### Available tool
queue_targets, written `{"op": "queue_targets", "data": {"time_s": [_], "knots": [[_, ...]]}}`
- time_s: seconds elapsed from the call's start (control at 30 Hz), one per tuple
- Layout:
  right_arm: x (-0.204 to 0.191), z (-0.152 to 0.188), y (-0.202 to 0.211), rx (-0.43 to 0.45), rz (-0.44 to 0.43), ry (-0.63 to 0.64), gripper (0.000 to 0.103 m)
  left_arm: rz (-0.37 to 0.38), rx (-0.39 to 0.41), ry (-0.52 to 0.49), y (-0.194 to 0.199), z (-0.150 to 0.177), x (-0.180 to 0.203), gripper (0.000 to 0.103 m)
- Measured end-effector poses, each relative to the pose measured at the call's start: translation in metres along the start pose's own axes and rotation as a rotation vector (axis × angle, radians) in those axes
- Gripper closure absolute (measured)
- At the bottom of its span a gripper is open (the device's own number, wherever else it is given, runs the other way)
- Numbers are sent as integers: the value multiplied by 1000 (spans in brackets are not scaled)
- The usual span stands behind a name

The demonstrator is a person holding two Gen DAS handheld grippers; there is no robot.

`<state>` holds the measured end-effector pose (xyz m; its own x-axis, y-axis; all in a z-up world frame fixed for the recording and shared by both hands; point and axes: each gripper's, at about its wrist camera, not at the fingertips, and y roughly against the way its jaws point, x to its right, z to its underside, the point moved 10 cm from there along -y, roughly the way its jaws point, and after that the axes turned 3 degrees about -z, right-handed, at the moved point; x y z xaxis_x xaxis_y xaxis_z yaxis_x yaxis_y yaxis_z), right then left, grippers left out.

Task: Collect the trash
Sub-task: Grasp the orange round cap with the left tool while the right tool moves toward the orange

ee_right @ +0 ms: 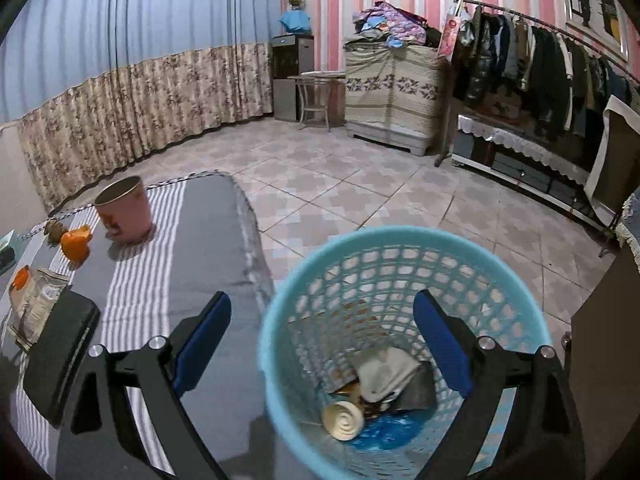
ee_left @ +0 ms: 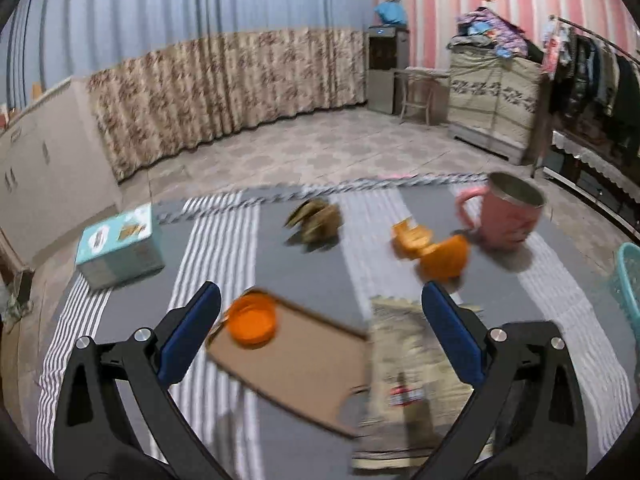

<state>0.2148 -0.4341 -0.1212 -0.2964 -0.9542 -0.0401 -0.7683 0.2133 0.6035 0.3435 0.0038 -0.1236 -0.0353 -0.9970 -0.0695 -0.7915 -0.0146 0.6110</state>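
My left gripper (ee_left: 320, 316) is open above the striped table, with a brown cardboard piece (ee_left: 292, 364) and an orange peel cup (ee_left: 253, 319) lying between its fingers. A crumpled printed wrapper (ee_left: 404, 372) lies beside the cardboard. More orange peel (ee_left: 434, 250) and a brown husk (ee_left: 316, 220) sit farther out. My right gripper (ee_right: 322, 312) is open and empty over the blue mesh bin (ee_right: 384, 248), which holds a crumpled paper (ee_right: 386, 374), a cream round lid (ee_right: 344, 420) and blue plastic.
A pink mug (ee_left: 506, 216) stands at the table's far right and a teal box (ee_left: 120, 246) at the far left. A black case (ee_right: 60, 356) lies on the table near the right gripper. Tiled floor, a clothes rack (ee_right: 540, 68) and a curtain lie beyond.
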Motion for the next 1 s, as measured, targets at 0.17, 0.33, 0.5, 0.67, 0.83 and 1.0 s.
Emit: {"op": "queue_targets", "data": {"time_s": [0.17, 0.33, 0.5, 0.67, 0.83, 1.0], "knots": [[-24, -2, -6, -15, -31, -24, 12, -2, -53, 4, -22, 13, -15, 20], [-45, -4, -7, -5, -46, -10, 12, 5, -155, 20, -43, 36, -19, 38], [-61, 1, -12, -20, -48, 41, 12, 6, -192, 48, -52, 43, -23, 43], [-60, 2, -10, -22, -53, 43, 12, -6, -211, 32, -61, 42, -23, 50], [-58, 0, -8, -20, -53, 45, 12, -4, -200, -19, -61, 38, -14, 87], [-60, 0, -7, -17, -52, 48, 12, -21, -168, -41, -53, 33, -13, 92]]}}
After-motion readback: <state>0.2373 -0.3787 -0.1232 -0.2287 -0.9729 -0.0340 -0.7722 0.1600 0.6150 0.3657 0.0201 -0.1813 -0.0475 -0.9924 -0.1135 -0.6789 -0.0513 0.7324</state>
